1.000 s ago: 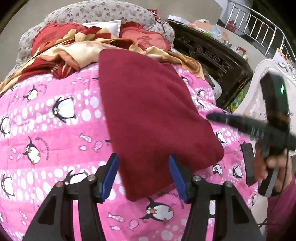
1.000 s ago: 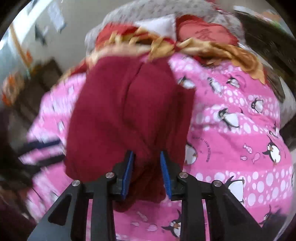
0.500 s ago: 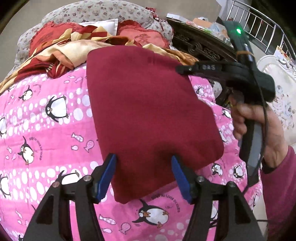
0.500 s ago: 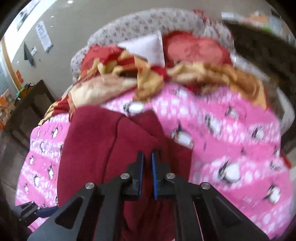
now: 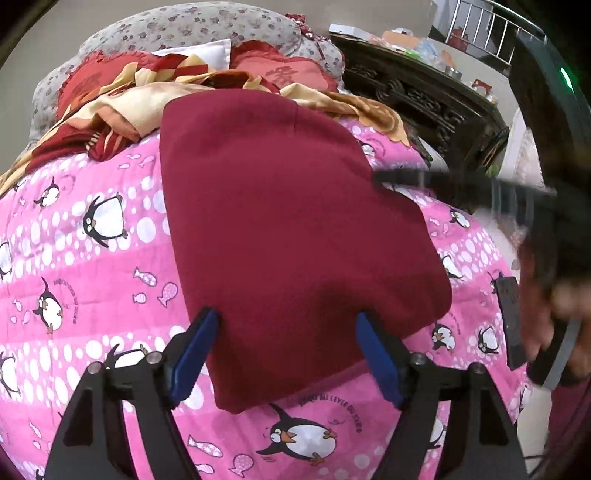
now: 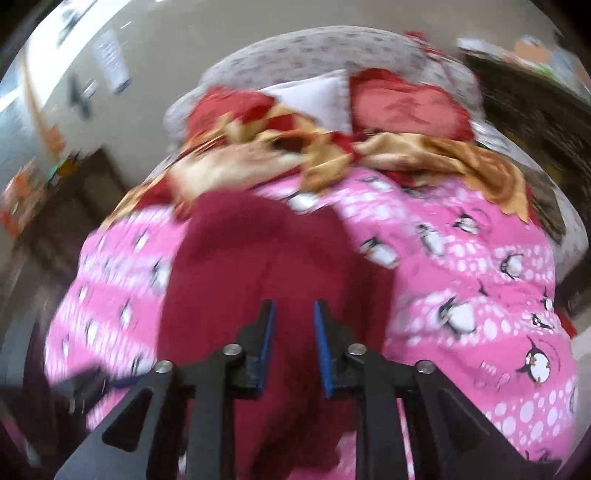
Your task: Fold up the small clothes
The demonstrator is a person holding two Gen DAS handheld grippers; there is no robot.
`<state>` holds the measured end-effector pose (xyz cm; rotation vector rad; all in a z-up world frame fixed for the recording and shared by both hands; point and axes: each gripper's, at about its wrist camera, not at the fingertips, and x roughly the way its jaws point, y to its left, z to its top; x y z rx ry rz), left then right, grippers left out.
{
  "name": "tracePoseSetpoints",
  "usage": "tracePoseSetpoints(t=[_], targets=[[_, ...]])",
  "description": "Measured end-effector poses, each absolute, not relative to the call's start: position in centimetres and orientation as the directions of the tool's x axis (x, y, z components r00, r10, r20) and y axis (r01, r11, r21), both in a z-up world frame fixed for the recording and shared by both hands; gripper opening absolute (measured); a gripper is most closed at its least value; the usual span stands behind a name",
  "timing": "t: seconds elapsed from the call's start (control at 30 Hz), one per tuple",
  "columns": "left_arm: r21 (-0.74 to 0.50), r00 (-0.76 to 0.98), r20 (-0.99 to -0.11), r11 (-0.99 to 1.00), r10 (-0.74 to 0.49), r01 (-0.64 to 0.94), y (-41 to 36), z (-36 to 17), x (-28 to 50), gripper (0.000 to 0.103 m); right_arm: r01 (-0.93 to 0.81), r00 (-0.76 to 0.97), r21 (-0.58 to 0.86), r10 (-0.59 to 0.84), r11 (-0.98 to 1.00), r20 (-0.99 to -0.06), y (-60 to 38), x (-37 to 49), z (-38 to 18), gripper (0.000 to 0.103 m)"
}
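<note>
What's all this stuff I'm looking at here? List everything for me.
Folded garment: one, dark red, lying flat on the blanket.
Penguin blanket: one, pink with white dots, covering the bed.
Satin cover: one, red and gold, crumpled behind the garment.
Cushions: two, red, at the bed's head.
Carved cabinet: one, dark wood, right of the bed, cluttered top.
Railing: one, metal, top right.
Left gripper: black, blue pads, jaws opening astride the garment's near edge.
Right gripper: black, blue pads, jaws opening above the garment.
Hand: one, blurred, holding the right gripper.
</note>
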<state>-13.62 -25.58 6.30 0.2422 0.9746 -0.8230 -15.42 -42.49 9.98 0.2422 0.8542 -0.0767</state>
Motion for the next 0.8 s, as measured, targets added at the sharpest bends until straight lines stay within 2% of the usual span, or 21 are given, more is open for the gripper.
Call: tracePoseSetpoints(t=[0.1,0.13,0.2,0.33,0.43,0.53,0.67,0.73,0.77,0.8], targets=[[-0.174,0.287,-0.814,0.684,-0.505,0.709,-25.2,6.6,-13.8,0.08,0.202,0.566,0.02,-0.101,0.979,-0.818,-41.9,-16.3,6.3,0.021],[-0.181,0.284,-0.815,0.686,-0.506,0.705,-25.0,6.7,-13.8,0.08,0.224,0.567,0.036,-0.1,0.974,-0.817,-42.4,-16.8,5.7,0.021],[-0.2,0.277,-0.812,0.691,-0.513,0.695,-24.4,7.1,-13.8,0.08,0.278,0.587,0.165,-0.032,0.946,-0.809,-44.1,-18.1,5.6,0.021],[-0.194,0.304,-0.804,0.708,-0.511,0.679,-23.8,7.5,-13.4,0.08,0.347,0.616,0.205,-0.057,0.915,-0.786,-45.3,-19.8,7.7,0.021],[-0.195,0.298,-0.816,0.721,-0.495,0.665,-24.0,7.1,-13.1,0.08,0.356,0.671,0.287,-0.031,0.889,-0.74,-46.3,-19.7,9.2,0.024],[-0.197,0.287,-0.824,0.721,-0.489,0.664,-24.3,6.6,-13.4,0.08,0.352,0.675,0.28,-0.034,0.893,-0.737,-46.3,-17.2,9.6,0.028],[-0.17,0.295,-0.83,0.718,-0.473,0.674,-24.8,6.3,-13.8,0.08,0.347,0.62,0.284,0.008,0.894,-0.784,-46.3,-12.6,7.5,0.029],[-0.167,0.295,-0.831,0.717,-0.472,0.677,-24.9,6.3,-13.8,0.08,0.343,0.604,0.267,0.006,0.901,-0.797,-46.3,-11.5,6.8,0.013],[-0.166,0.296,-0.83,0.716,-0.473,0.678,-24.9,6.4,-13.7,0.08,0.339,0.609,0.245,-0.014,0.908,-0.793,-46.1,-11.5,7.0,0.007],[-0.164,0.297,-0.83,0.716,-0.472,0.679,-24.9,6.3,-13.7,0.08,0.337,0.62,0.222,-0.038,0.915,-0.784,-46.0,-11.6,7.4,0.007]])
